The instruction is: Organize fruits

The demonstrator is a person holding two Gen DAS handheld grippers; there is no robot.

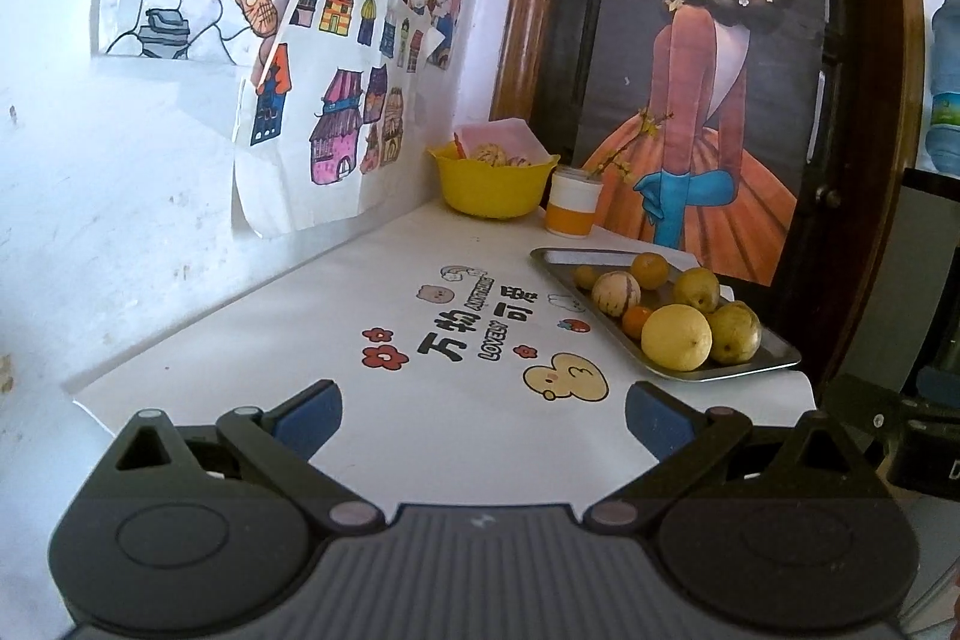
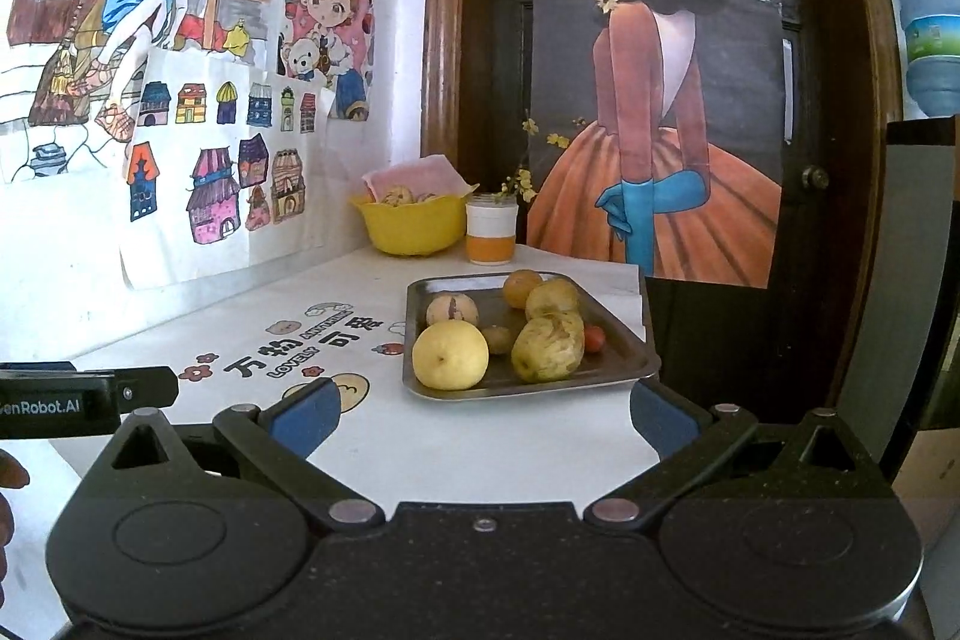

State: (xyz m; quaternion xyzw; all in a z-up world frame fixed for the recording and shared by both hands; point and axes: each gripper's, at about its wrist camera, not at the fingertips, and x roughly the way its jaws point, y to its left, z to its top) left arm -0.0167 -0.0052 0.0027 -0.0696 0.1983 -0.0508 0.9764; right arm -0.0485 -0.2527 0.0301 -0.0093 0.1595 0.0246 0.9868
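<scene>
Fruit lies piled on a metal tray (image 2: pixel 624 361) at the right side of the white desk (image 1: pixel 372 304), close to the desk's right edge. On it sit a large yellow lemon-like fruit (image 2: pixel 450 355), two mottled yellow-green fruits (image 2: pixel 549 347), a pale striped round fruit (image 2: pixel 452 309), an orange-yellow one (image 2: pixel 519 287) at the back, a small brownish one (image 2: pixel 498 339) and a small red-orange one (image 2: pixel 594 339); most touch one another.

Behind the tray, at the far edge of the desk, stand a yellow bowl (image 2: pixel 414 229) holding pale striped fruit and a pink paper, and just beside it a white-and-orange jar (image 2: pixel 491 237). Coloured drawings of houses and children hang on the wall to the left; a poster of a girl in an orange dress hangs on the dark wooden door behind. A blue water bottle (image 2: pixel 927 16) shows at the far right.

The desk cover is printed with Chinese characters and the words "LOVELY" and "ANYTHING" (image 1: pixel 480 316), among cartoon flowers and a duck.

The left hand-held gripper (image 1: pixel 483 421) hovers over bare desk short of the tray, its blue-padded jaws wide apart and holding nothing. The right hand-held gripper (image 2: pixel 483 415) faces the tray's near rim, jaws likewise wide and holding nothing. In the right wrist view, the other tool's side reads "enRobot.AI" (image 2: pixel 42 407).
</scene>
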